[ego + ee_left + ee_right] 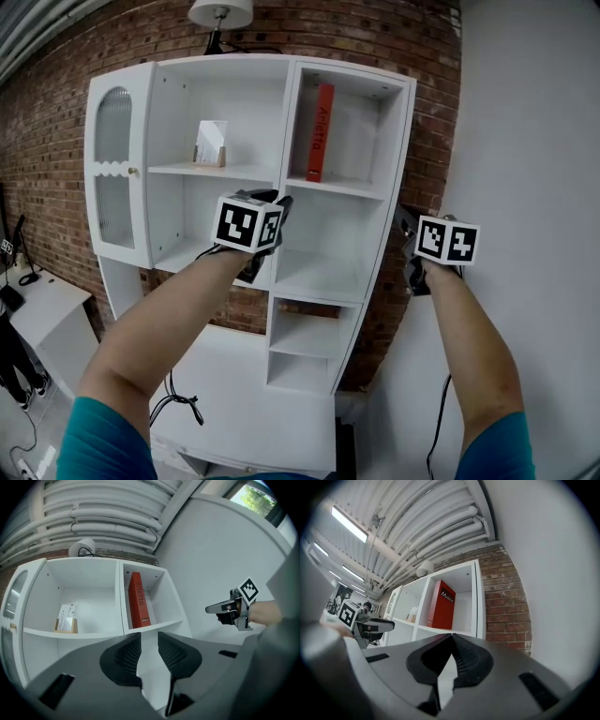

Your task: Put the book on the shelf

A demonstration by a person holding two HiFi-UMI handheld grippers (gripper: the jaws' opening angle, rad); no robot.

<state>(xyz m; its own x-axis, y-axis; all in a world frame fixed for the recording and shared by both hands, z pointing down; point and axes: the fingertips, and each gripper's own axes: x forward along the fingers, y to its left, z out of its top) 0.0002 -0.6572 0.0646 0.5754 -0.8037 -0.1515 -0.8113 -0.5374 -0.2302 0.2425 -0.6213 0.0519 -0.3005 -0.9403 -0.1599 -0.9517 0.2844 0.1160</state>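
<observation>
A red book stands upright in the upper right compartment of the white shelf unit; it also shows as the red book and the red book in the two gripper views. My left gripper hovers in front of the shelf's middle, below and left of the book. Its own view shows the left gripper with a narrow gap between its jaws and nothing in it. My right gripper hangs by the shelf's right side, near the white wall. In its own view the right gripper has tips that meet, empty.
A small card holder sits in the upper left compartment. A glazed door stands open at the far left, and a lamp sits on top. Below is a white table with a black cable. Brick wall behind.
</observation>
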